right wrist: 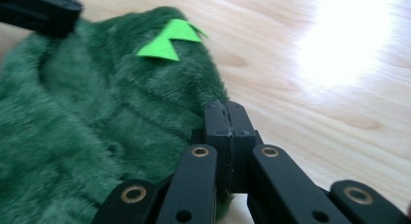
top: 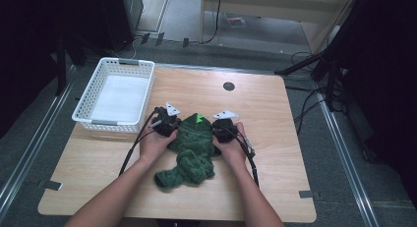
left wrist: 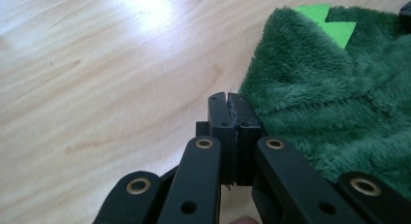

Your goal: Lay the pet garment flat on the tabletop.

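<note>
Basket: a white slotted plastic basket [top: 114, 92] stands at the desk's 10 o'clock corner, well apart from the garment.
Left claw [left wrist: 227, 99]: jaws pressed fully together with nothing between them, tips on bare wood just beside the garment's edge; in the high view [top: 164, 124] it sits at the garment's 9 o'clock.
Garment: a dark green fleece garment with bright green zigzag felt spikes [top: 192, 148] lies crumpled at the centre of the pale wooden desk [top: 275, 133], its spikes toward 12 o'clock.
Right claw [right wrist: 227, 106]: jaws closed tight, empty, against the fleece edge; in the high view [top: 223, 126] at the garment's 3 o'clock.
</note>
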`<state>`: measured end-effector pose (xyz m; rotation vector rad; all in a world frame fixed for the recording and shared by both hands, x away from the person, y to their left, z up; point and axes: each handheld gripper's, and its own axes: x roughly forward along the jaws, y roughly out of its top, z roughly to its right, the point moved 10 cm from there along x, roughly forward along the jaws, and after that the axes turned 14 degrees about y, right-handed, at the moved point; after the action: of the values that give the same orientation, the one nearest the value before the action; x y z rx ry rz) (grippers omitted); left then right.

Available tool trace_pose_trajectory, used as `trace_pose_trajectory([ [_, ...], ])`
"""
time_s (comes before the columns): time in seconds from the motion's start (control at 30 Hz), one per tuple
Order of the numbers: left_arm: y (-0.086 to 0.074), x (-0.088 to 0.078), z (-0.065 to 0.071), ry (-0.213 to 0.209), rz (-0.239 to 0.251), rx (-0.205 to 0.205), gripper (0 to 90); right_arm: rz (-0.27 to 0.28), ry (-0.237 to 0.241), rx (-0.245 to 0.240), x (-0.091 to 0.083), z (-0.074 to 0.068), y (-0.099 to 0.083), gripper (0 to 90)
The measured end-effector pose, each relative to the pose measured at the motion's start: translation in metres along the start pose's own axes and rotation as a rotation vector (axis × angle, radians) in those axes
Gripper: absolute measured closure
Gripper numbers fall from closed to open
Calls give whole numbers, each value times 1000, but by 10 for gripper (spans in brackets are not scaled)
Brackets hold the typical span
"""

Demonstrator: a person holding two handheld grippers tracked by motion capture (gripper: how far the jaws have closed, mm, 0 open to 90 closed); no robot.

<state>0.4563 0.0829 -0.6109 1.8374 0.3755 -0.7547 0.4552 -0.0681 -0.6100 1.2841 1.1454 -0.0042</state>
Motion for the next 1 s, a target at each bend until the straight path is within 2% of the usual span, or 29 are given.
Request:
trace_pose_trajectory([
  [0.1,7,7,1,20,-8,16,900,13,-36,-5,3,13,5,900],
  [0.13,10,10,1,25,-10,16,900,13,-36,-5,3,13,5,900],
  [0.2,13,13,1,40,-16,9,887,16,-24,35,4,17,7,900],
  [0.23,15,13,0,46,-12,-3,815,16,-11,61,4,18,7,895],
  [0.27,17,11,-1,30,-6,-31,714,22,-3,69,3,18,8,842],
  [0.3,18,9,-1,14,-1,-48,589,70,16,59,-5,16,12,736],
  [0.37,22,-2,-1,-17,47,-88,539,126,32,69,-19,12,16,685],
  [0.47,24,-23,-1,-45,117,-113,504,193,67,81,-43,2,18,640],
  [0.5,23,-32,1,-62,142,-117,500,209,93,93,-50,-4,16,624],
  [0.53,20,-40,4,-85,155,-120,500,209,93,93,-50,-4,16,624],
  [0.57,15,-47,7,-98,153,-113,496,209,137,99,-61,-18,9,573],
  [0.6,9,-52,9,-104,151,-105,496,209,137,99,-61,-18,9,573],
  [0.67,-6,-55,16,-124,120,-78,506,184,179,86,-64,-32,-2,539],
  [0.7,-12,-53,18,-127,108,-67,542,147,161,73,-62,-37,-14,549],
  [0.73,-17,-51,19,-128,96,-57,587,137,145,73,-61,-36,-19,582],
  [0.77,-23,-48,20,-128,75,-49,587,137,145,73,-61,-36,-19,582],
  [0.8,-27,-47,20,-138,57,-49,691,128,119,79,-58,-34,-27,687],
  [0.83,-29,-46,20,-142,51,-56,691,128,119,79,-58,-34,-27,687],
  [0.87,-31,-47,20,-142,47,-54,766,109,111,85,-56,-34,-35,768],
  [0.9,-33,-47,20,-129,41,-36,779,95,106,78,-54,-35,-38,794],
  [1.0,-34,-46,20,-127,32,-45,795,69,104,63,-53,-37,-43,820],
])
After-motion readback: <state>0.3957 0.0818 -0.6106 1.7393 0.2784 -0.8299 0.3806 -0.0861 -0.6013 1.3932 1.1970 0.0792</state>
